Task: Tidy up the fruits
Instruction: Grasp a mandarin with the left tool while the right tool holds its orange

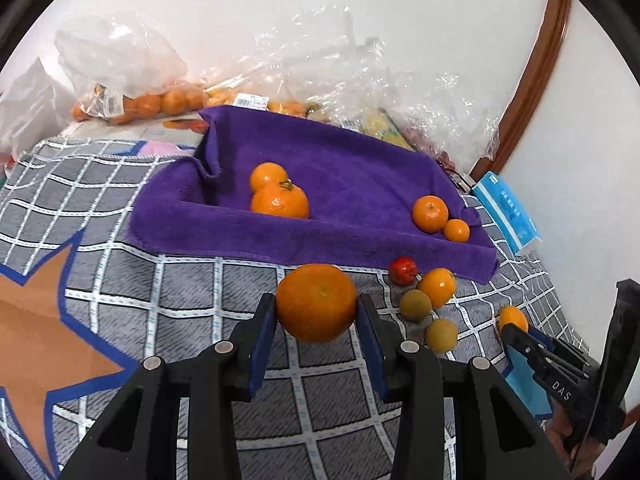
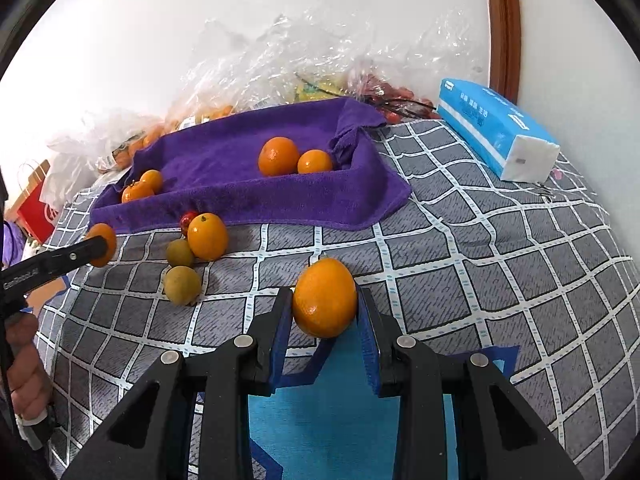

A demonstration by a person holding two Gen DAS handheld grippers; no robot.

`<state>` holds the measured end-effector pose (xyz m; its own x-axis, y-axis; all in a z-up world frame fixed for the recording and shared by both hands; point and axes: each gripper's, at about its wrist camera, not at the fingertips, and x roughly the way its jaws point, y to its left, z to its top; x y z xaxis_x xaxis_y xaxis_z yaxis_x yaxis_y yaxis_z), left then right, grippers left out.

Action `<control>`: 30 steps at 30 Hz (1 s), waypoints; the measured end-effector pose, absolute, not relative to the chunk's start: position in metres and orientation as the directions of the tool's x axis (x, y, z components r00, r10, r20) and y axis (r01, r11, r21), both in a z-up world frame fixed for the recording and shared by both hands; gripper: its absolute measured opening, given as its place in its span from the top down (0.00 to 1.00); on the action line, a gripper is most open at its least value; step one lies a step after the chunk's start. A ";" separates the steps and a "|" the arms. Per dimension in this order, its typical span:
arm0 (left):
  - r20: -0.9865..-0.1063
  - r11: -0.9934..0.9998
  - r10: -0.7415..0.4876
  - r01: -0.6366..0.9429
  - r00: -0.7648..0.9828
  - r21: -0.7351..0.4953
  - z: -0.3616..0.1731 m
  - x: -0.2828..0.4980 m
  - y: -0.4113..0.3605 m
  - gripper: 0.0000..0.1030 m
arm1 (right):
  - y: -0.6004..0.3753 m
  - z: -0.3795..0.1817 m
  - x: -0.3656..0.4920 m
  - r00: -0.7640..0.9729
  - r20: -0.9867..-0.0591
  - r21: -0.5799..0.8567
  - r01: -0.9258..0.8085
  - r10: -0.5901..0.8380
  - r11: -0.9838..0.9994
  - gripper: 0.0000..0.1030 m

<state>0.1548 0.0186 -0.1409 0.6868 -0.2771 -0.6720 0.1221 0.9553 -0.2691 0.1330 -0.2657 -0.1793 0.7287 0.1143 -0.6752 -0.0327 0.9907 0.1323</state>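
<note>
Our left gripper (image 1: 316, 308) clamps an orange (image 1: 316, 302), our right gripper (image 2: 325, 306) another (image 2: 325, 304); loose fruit (image 1: 430, 304) lies before the purple tray (image 1: 224, 232).

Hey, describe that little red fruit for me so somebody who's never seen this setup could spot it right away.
Find the purple towel spread over the grey checked cloth. Just in front of its near edge lies a loose cluster of fruit: an orange and two dull yellow-green fruits. The small red fruit sits closest to the towel, half hidden behind the orange, and is the cluster's only red, glossy piece.
</note>
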 end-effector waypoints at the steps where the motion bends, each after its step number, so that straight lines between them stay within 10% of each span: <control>1: -0.670 0.955 -0.276 0.122 0.689 -0.269 -0.140 0.153 0.021 0.63 | -0.265 -0.179 0.133 0.731 -0.673 0.126 -0.030 0.108 0.992 0.69; 30: -0.610 0.941 -0.297 0.116 0.735 -0.318 -0.128 0.142 0.035 0.63 | -0.247 -0.118 0.102 0.825 -0.530 0.207 -0.098 0.195 0.974 0.69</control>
